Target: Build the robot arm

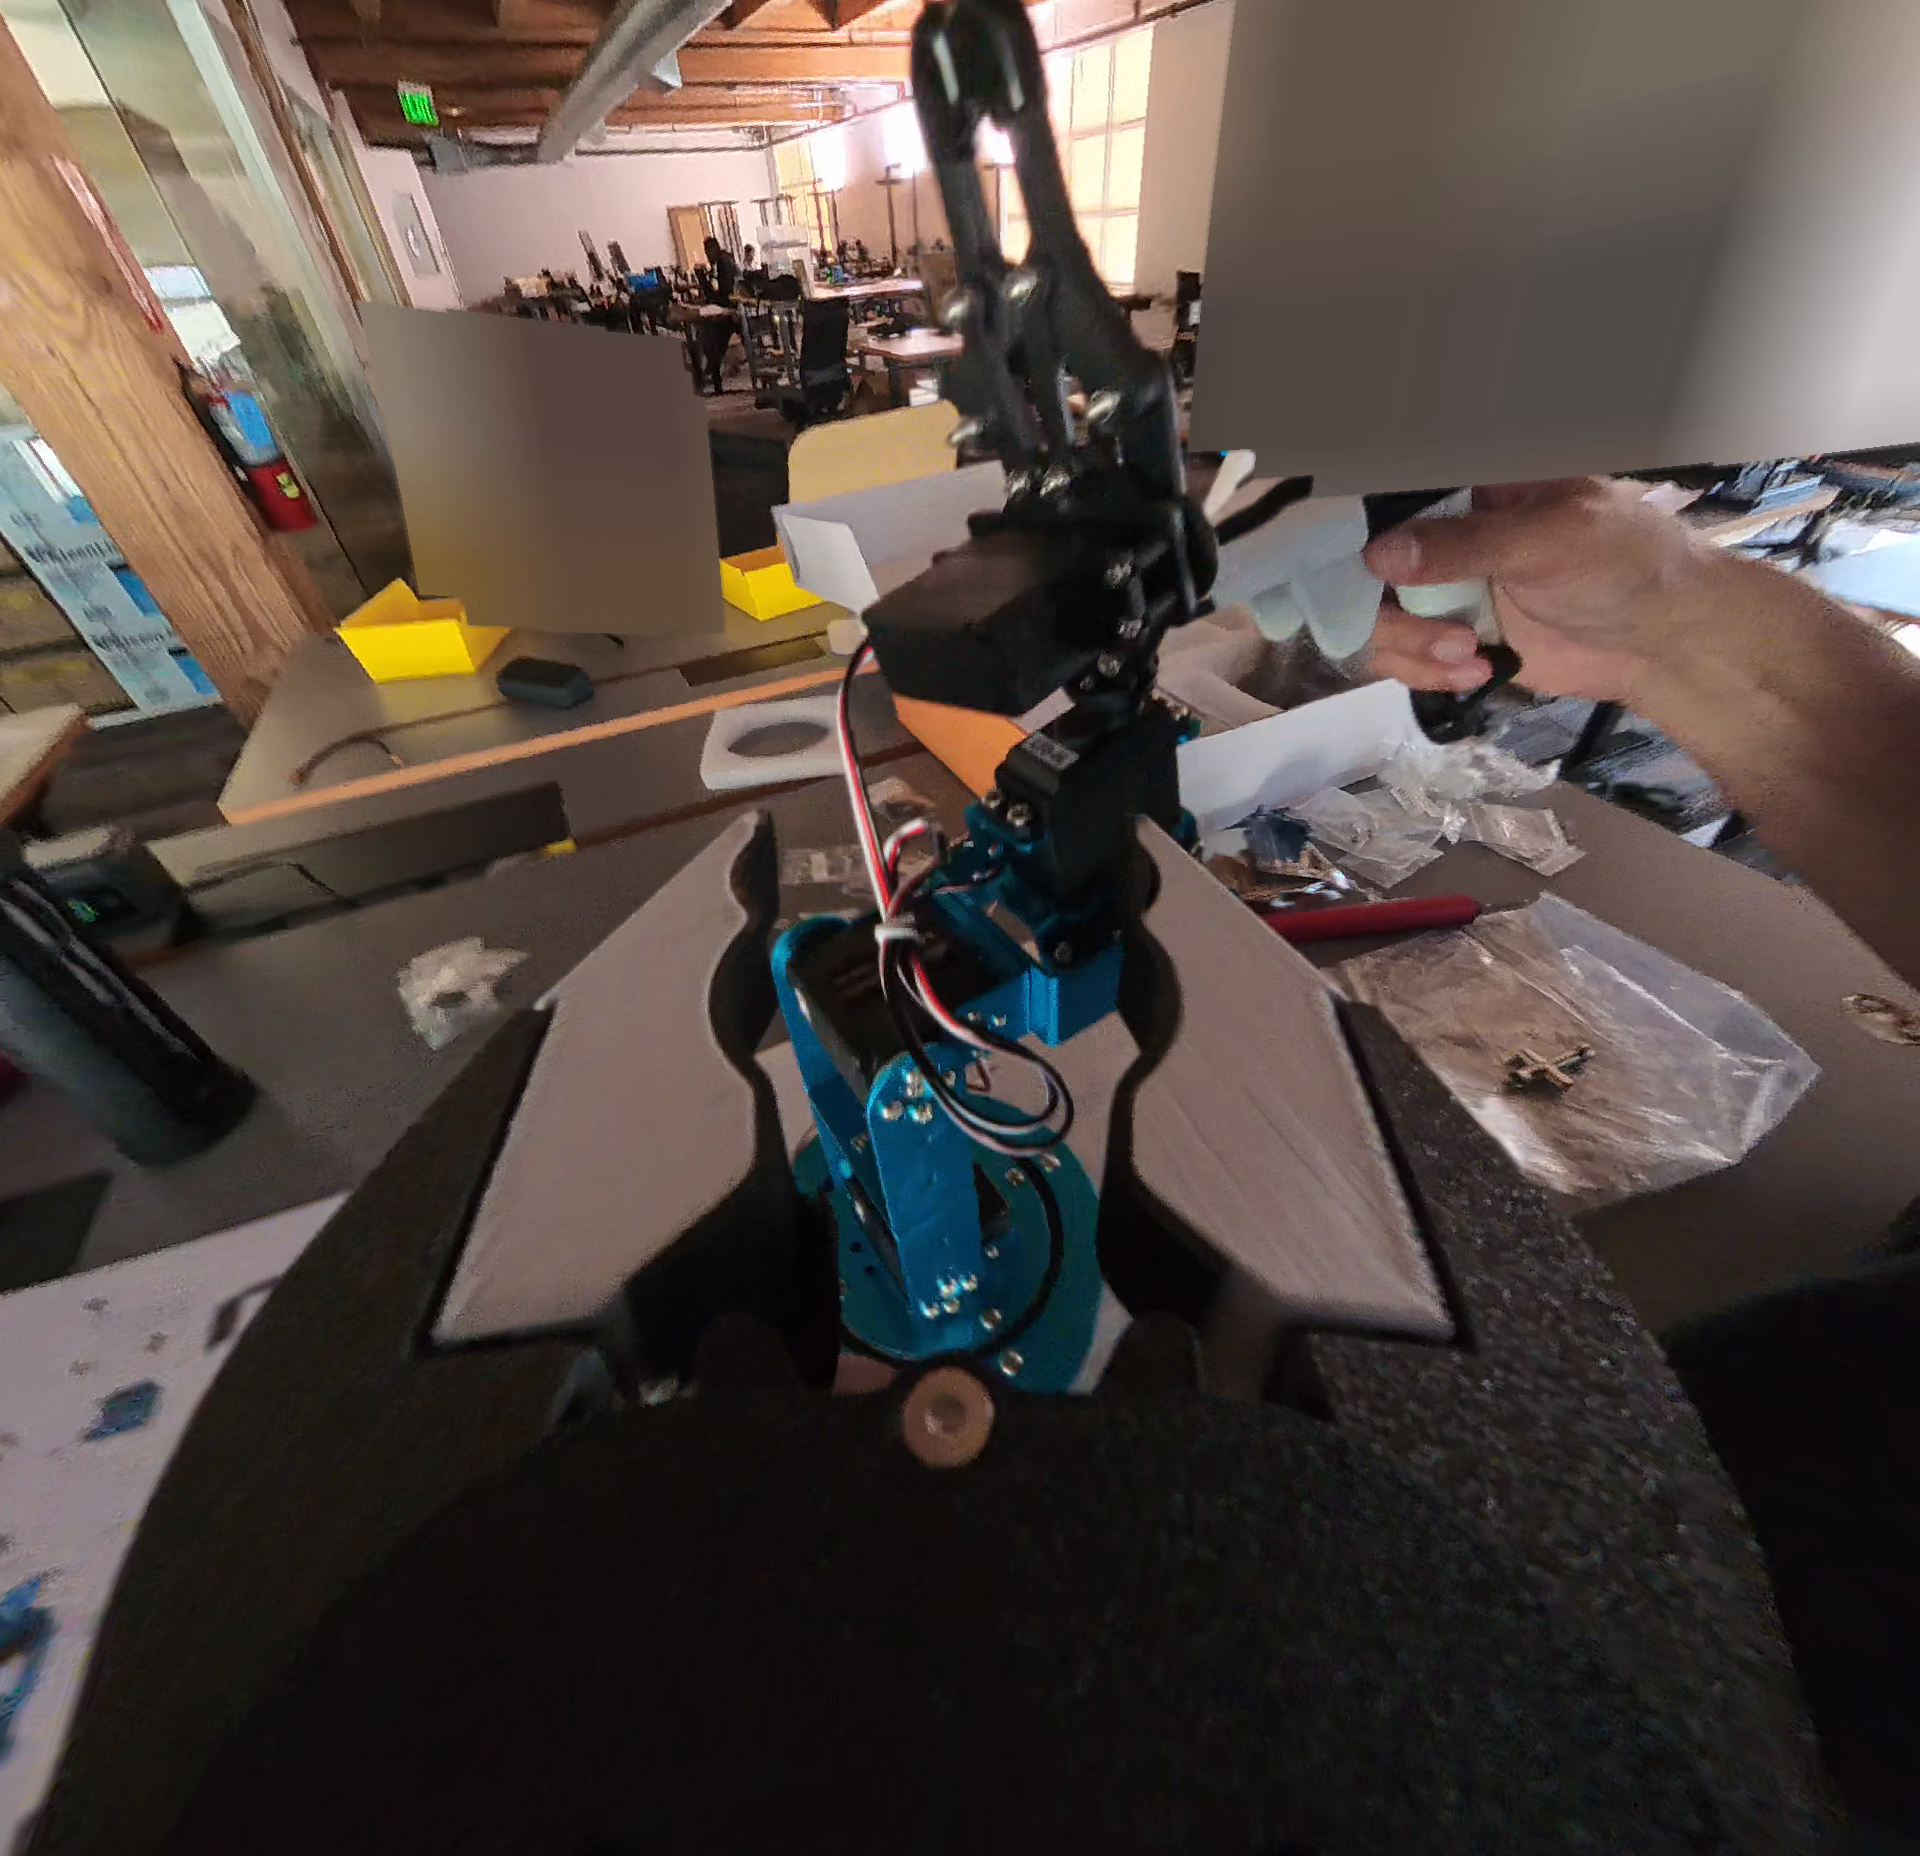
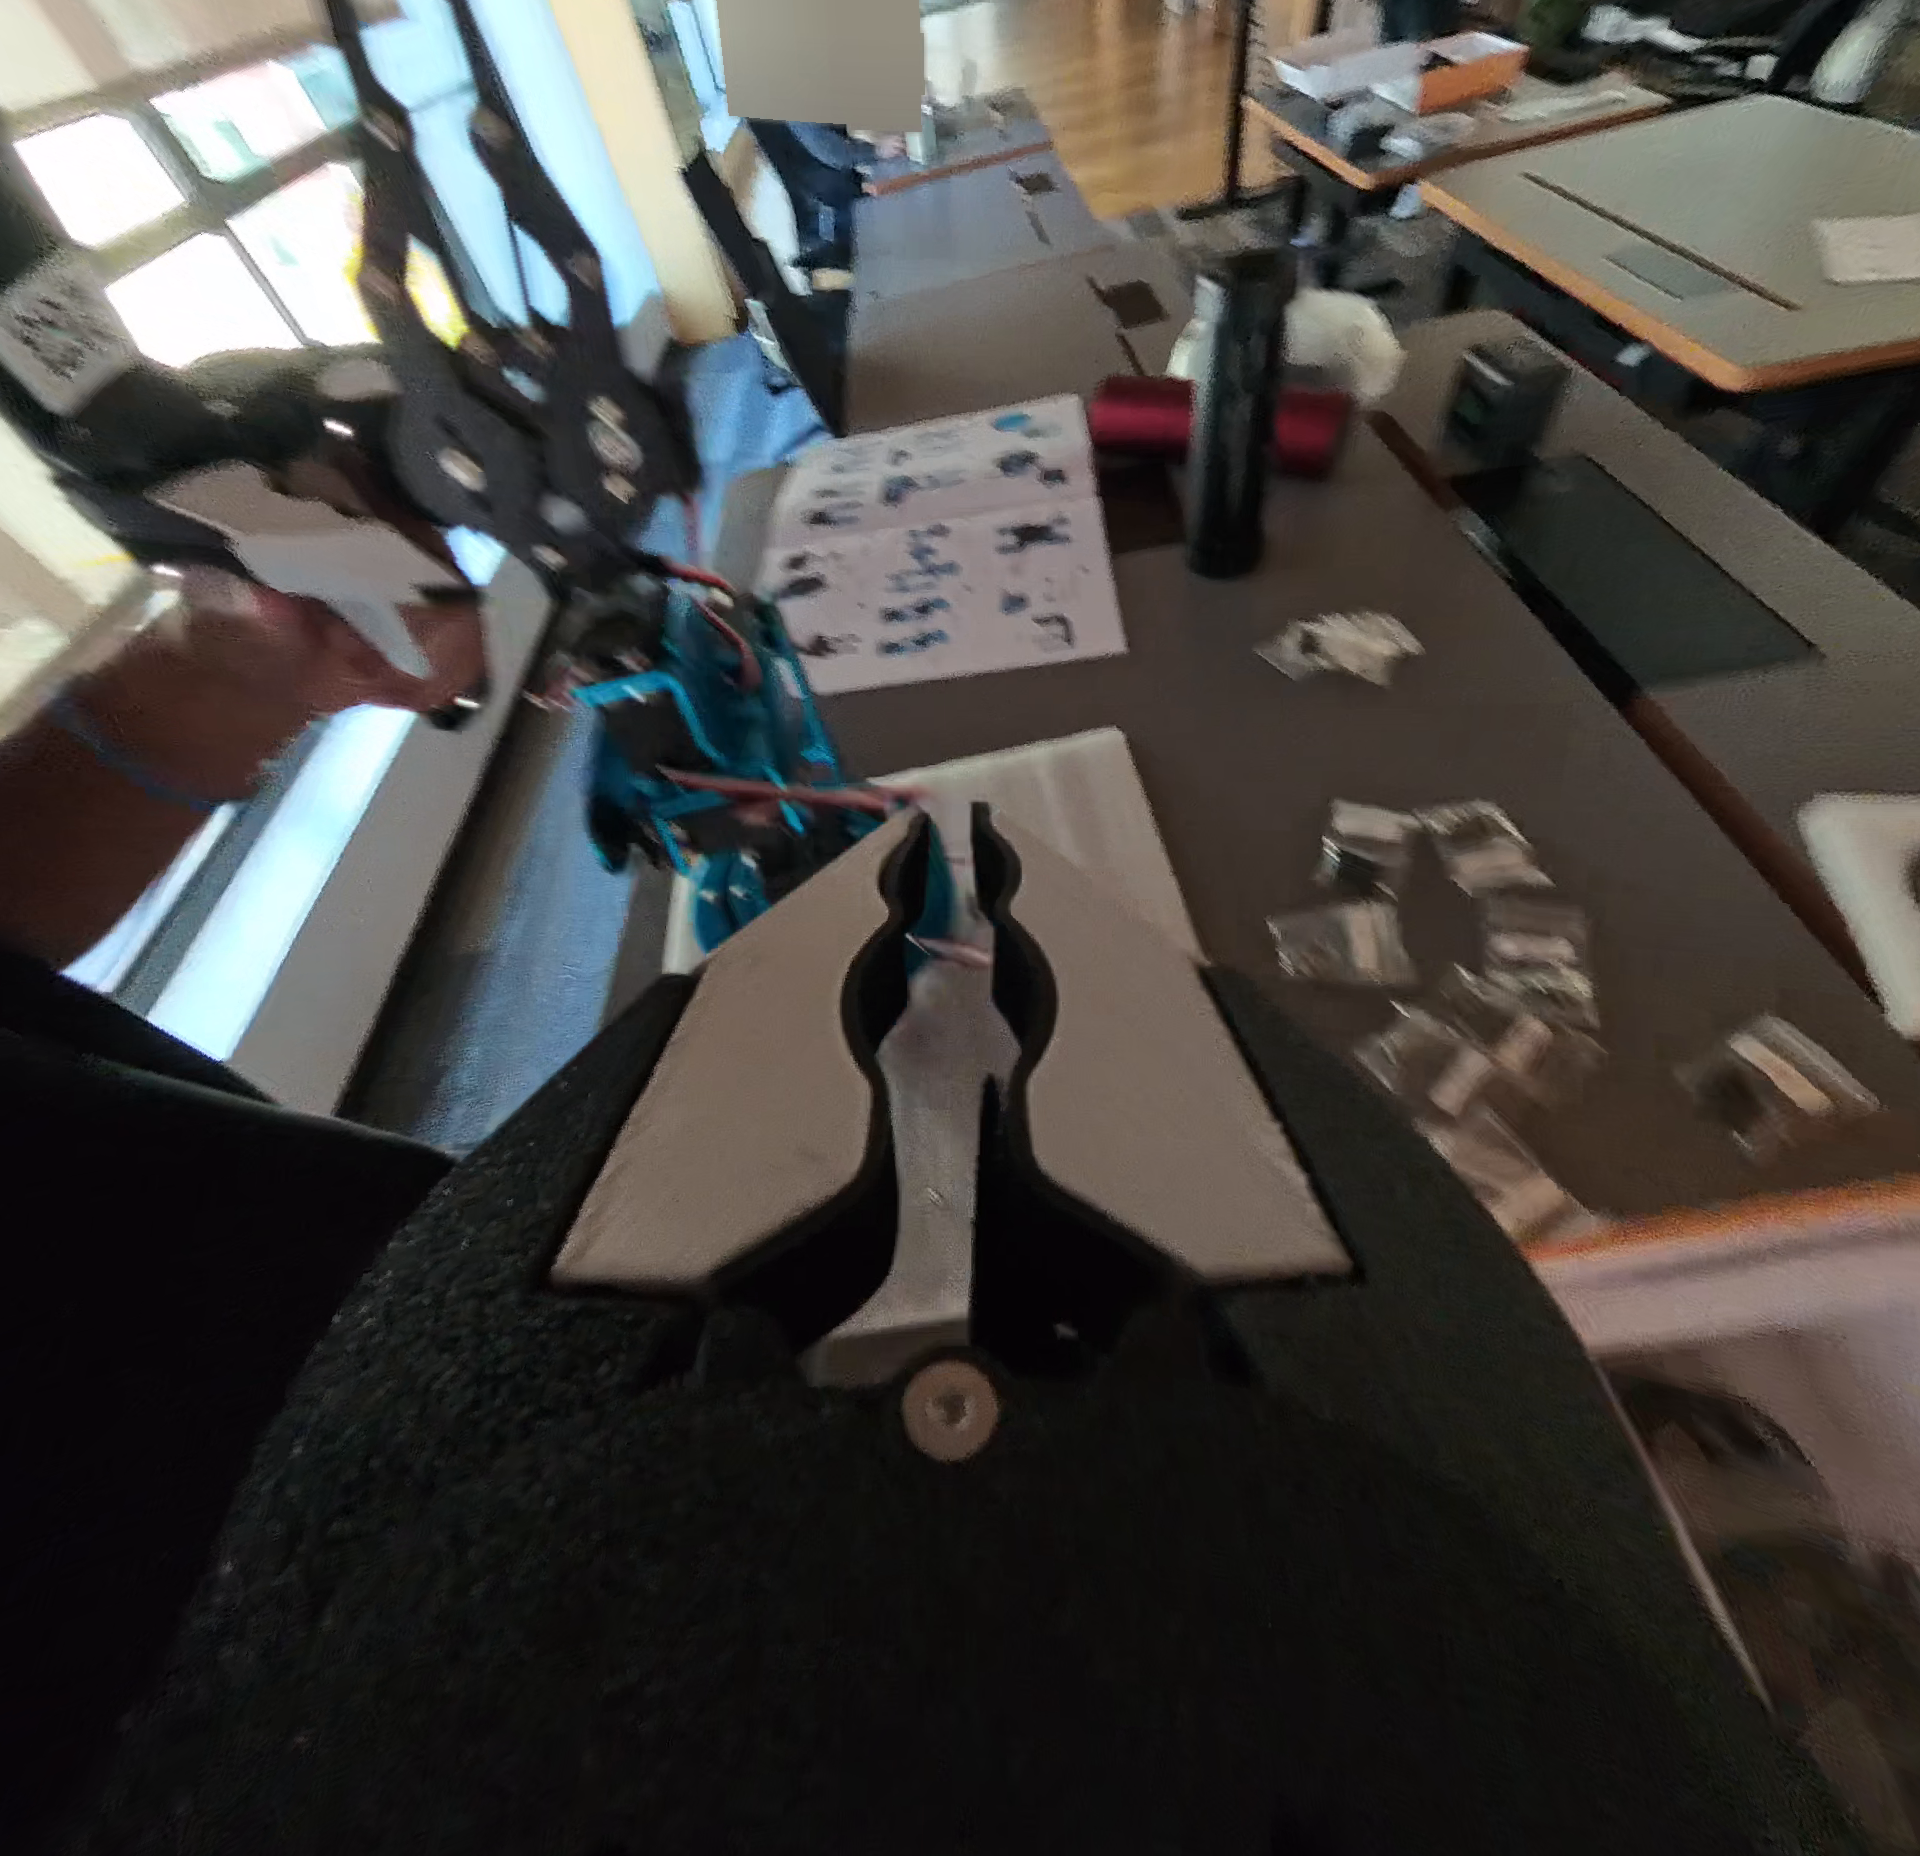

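The left gripper (image 1: 951, 913) stands wide open around a small blue-and-black toy robot arm (image 1: 977, 985), its two grey fingers (image 1: 644, 1058) flanking the blue bracket section without clearly touching it; the model's round blue base (image 1: 940, 1276) sits low between them and its long axis rises upward and slightly away to a black claw (image 1: 982, 71) at the top. From the right, a hand (image 1: 1558, 591) reaches in near the model's black servo block (image 1: 966, 627), holding something pale. In the right wrist view the right gripper (image 2: 948, 830) is nearly closed, only a narrow slit showing between its tips, with nothing plainly held; thin wires seem to pass at its tips, though blur makes contact hard to judge. The model lies just ahead and to the left of it, so the left gripper is the nearer one. On the dark bench (image 2: 1247, 684) lie an open instruction sheet (image 2: 945, 549), small plastic bags (image 2: 1444, 933) and a black cylinder (image 2: 1231, 414)
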Action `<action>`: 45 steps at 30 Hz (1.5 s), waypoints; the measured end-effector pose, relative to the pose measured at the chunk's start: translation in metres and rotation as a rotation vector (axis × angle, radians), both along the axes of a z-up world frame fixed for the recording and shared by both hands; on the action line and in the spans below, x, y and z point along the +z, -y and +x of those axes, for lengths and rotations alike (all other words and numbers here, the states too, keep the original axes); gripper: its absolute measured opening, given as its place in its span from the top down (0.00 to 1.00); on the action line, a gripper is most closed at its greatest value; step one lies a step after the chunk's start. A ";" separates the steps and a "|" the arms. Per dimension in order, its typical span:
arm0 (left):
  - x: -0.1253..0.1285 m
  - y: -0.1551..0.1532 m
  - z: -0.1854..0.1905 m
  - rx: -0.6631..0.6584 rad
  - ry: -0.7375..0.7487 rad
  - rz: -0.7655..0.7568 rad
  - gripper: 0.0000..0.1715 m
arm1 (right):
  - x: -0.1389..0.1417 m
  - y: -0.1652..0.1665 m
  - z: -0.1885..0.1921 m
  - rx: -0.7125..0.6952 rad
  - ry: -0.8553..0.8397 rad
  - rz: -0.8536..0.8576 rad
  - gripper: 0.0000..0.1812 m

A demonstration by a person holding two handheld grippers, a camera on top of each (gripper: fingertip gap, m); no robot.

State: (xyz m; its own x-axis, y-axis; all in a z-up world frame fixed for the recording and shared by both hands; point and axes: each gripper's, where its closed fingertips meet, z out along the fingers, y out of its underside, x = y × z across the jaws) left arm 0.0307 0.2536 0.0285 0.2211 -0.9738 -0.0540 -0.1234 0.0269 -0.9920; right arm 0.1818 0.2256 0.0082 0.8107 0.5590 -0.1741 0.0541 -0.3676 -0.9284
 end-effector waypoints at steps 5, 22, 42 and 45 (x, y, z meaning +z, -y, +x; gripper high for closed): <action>-0.025 -0.003 -0.015 -0.020 0.008 -0.155 0.59 | -0.035 0.024 0.043 -0.145 -0.025 0.008 0.90; -0.053 -0.023 -0.032 -0.079 0.042 -0.300 0.64 | -0.104 0.043 0.018 -0.188 -0.160 -0.044 0.86; -0.098 -0.011 -0.007 -0.479 0.237 -0.198 0.39 | 0.022 -0.015 -0.119 0.129 0.068 0.102 0.57; -0.105 -0.004 -0.012 -0.475 0.279 -0.258 0.39 | 0.017 -0.016 -0.124 0.110 0.111 0.094 0.61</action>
State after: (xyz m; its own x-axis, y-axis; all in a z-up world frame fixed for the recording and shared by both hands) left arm 0.0183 0.2573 -0.0769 -0.2686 -0.9433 0.1948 0.1088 -0.2307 -0.9669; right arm 0.0578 0.2413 0.0255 0.7554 0.6546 -0.0298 0.1930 -0.2658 -0.9445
